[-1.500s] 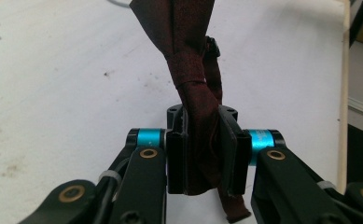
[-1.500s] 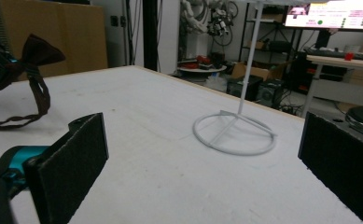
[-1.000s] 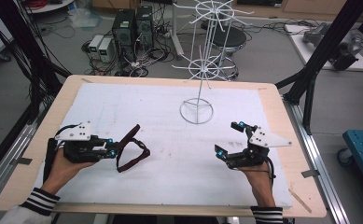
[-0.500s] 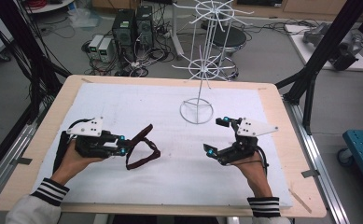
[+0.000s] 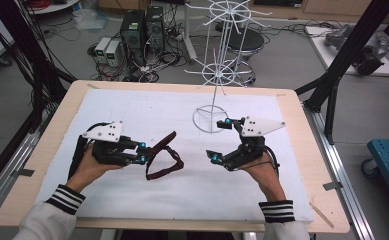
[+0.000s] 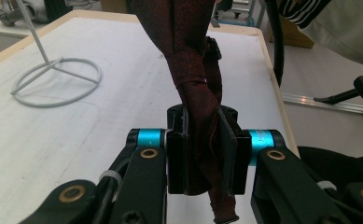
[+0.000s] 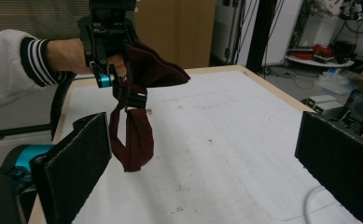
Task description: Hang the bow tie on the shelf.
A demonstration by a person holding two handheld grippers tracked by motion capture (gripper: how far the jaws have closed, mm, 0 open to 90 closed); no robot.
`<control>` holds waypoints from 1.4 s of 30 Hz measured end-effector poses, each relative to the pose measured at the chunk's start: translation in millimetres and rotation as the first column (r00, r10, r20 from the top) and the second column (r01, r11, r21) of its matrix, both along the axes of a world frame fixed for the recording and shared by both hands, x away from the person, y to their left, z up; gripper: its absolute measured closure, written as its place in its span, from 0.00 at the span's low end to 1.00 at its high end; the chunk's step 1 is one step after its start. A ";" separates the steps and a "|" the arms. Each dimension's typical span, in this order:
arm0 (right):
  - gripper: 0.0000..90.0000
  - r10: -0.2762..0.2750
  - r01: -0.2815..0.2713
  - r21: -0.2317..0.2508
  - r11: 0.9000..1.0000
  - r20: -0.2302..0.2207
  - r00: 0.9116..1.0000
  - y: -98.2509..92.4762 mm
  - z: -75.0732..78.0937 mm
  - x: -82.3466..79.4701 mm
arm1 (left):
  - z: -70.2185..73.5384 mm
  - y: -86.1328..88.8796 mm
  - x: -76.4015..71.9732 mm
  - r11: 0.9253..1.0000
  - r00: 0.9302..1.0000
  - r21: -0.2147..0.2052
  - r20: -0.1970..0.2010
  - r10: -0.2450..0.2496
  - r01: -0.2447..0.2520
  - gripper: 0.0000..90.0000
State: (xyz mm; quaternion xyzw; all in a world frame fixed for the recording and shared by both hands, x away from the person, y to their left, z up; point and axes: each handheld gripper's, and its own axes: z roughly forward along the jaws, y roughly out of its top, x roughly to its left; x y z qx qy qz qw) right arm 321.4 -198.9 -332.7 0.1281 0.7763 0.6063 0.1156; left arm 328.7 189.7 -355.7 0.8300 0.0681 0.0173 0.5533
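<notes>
The left tongs (image 5: 143, 151) are clamped on a dark maroon fabric strap loop (image 5: 163, 156), which the left gripper view shows pinched flat between the two black jaws (image 6: 202, 154). The loop is lifted off the white padded surface (image 5: 182, 195) and hangs from the grip, as the right gripper view shows (image 7: 132, 135). The right tongs (image 5: 221, 141) stand wide apart and hold nothing, aimed toward the strap.

By my judgement the pick-up is done. What seems left is bringing the loop to the white wire hanging rack (image 5: 217, 75), which stands on its ring base at the far middle of the surface, and hooking it on a prong. None of the prongs carries anything yet.

Count: one strap loop, one wire rack, two tongs, one of them loaded.
</notes>
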 end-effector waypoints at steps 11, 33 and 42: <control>0.03 0.112 -0.111 -0.078 0.991 0.006 0.994 26.9 8.5 6.6 | -2.8 -16.6 4.3 0.999 0.999 -0.007 -0.017 -0.040 0.040 0.83; 0.43 0.213 -0.208 -0.164 0.964 0.017 0.977 54.1 9.1 14.4 | -1.7 -33.4 3.0 0.997 0.997 0.016 -0.009 -0.078 0.078 0.84; 0.95 0.245 -0.229 -0.181 0.957 0.073 0.967 53.1 10.1 13.3 | -0.8 -30.7 4.5 0.998 0.998 0.007 -0.017 -0.066 0.066 0.84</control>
